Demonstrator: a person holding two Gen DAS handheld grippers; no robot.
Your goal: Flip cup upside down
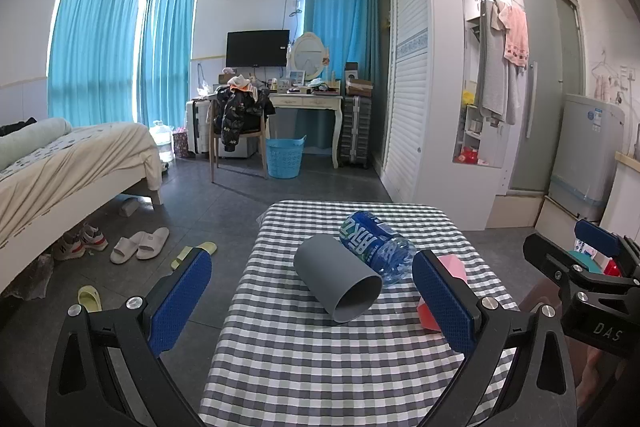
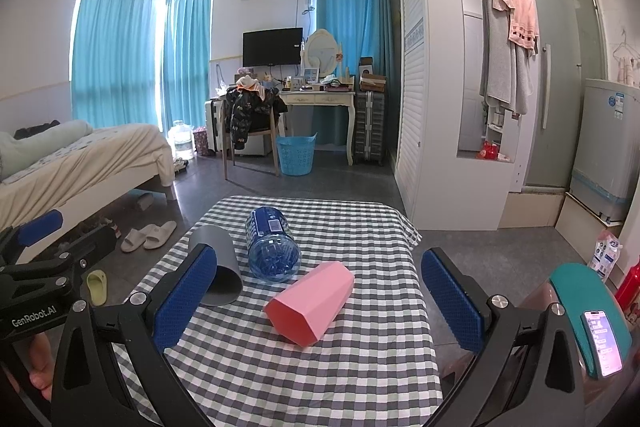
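A grey cup (image 1: 338, 277) lies on its side on the checked tablecloth (image 1: 320, 355), mouth toward me; the right wrist view shows it as the grey cup (image 2: 224, 263), partly behind a finger. A pink faceted cup (image 2: 310, 303) also lies on its side; in the left wrist view only part of the pink cup (image 1: 436, 291) shows behind the right finger. My left gripper (image 1: 312, 303) is open, just short of the grey cup. My right gripper (image 2: 320, 303) is open, its fingers standing either side of the pink cup and nearer the camera than it.
A blue-labelled plastic bottle (image 1: 378, 245) lies between and behind the two cups, also bottle (image 2: 272, 245). The small table stands in a bedroom with a bed (image 1: 60, 167) at left and slippers (image 1: 140, 245) on the floor. A phone (image 2: 604, 341) rests on a teal thing at right.
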